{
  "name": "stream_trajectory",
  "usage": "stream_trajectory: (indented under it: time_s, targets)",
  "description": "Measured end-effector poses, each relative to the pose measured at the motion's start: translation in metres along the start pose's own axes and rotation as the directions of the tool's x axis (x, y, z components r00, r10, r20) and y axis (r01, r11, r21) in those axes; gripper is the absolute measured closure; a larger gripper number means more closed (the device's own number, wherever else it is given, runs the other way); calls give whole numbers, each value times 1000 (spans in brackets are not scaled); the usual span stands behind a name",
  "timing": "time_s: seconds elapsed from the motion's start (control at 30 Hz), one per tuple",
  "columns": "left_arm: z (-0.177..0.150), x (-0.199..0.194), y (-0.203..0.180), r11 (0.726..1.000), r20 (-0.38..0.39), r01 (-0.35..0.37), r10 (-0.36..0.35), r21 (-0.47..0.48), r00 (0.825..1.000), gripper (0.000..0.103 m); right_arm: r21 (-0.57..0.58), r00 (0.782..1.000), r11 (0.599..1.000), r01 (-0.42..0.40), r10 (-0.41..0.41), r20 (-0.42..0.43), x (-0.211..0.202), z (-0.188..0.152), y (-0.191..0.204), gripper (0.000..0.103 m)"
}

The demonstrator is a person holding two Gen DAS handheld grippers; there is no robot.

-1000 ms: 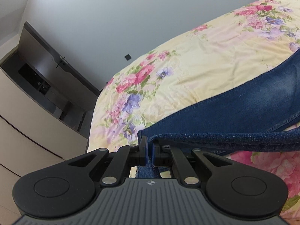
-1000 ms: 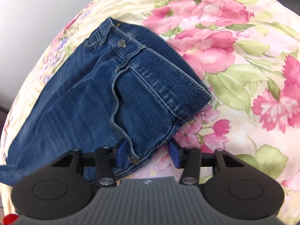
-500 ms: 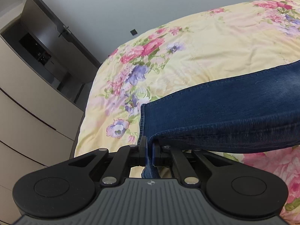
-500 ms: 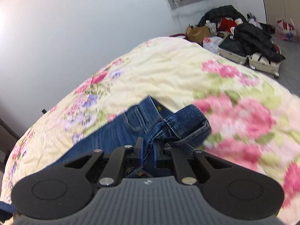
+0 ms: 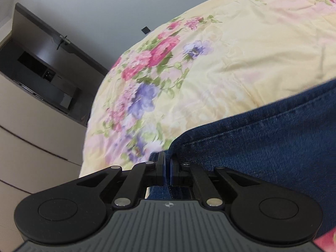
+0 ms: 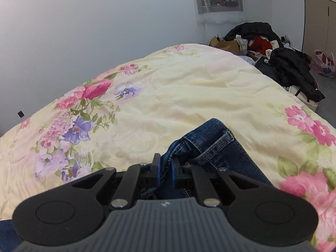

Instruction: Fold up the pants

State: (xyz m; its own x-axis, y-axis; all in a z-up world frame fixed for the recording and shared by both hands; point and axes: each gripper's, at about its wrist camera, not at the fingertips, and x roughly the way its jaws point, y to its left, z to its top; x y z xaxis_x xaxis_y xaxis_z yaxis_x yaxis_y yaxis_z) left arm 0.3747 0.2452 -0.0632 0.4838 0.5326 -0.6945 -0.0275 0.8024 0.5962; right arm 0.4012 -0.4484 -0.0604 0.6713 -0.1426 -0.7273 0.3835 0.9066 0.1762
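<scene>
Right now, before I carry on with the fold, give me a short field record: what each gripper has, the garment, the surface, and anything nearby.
left gripper: fingers closed on a hemmed edge of the dark blue denim jeans
right gripper: fingers closed on bunched denim beside a belt loop
garment state: held at both ends; the span between the grips is not visible
surface: pale yellow floral quilt on the bed
nearby: pile of dark clothes and bags on the floor past the bed; beige drawer unit

A floral quilt (image 6: pixel 189 96) covers the bed before me. At upper right, I see heaped dark clothes (image 6: pixel 289 67) beside a plastic bag (image 6: pixel 323 66). Pale drawers (image 5: pixel 37 138) fill the left.
</scene>
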Motion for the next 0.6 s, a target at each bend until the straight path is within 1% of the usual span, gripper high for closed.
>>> stream_trajectory:
  time_s: [0.07,0.13,0.23,0.27,0.3,0.33,0.37,0.4,0.43,0.47,0.57,0.6]
  targets:
    - [8,20,-12,1000,-12,-4,4,26,1000,100,-20,999,999,39,-40,-33,28,-5,5,99]
    - [10,36,-21,999,-27,-2,3,45,1000,99,-21,996,998,60,-61,-59,49,-9,5,99]
    - [8,51,-25,999,-35,9,-7,50,999,86,-30,994,997,67,-69,-81,65,-14,2,98]
    - [6,55,-24,999,-37,8,-6,46,999,77,-47,994,996,70,-74,-77,65,-15,3,97]
    - [4,57,-23,999,-33,0,2,47,999,64,-64,995,996,64,-69,-73,65,-16,5,92]
    - [2,57,-21,999,-24,-11,12,47,1000,57,-77,996,995,60,-66,-67,61,-16,6,83]
    - [0,55,-18,999,-9,-22,22,40,1000,43,-85,996,994,64,-69,-55,57,-16,8,76]
    - [-1,53,-13,999,1,-29,29,25,1000,31,-99,996,992,78,-82,-35,50,-17,11,64]
    - [-4,49,-6,1000,13,-25,25,-2,1000,27,-119,995,989,91,-94,-18,42,-17,14,56]
    - [-4,43,3,999,28,-2,3,-33,1000,25,-138,996,986,91,-92,-2,34,-18,18,53]
    - [-9,19,31,990,80,76,-67,-118,995,24,-198,995,976,88,-77,61,1,-27,33,50]
    - [-12,11,39,985,91,95,-82,-144,992,22,-220,995,972,83,-67,79,-10,-32,39,45]
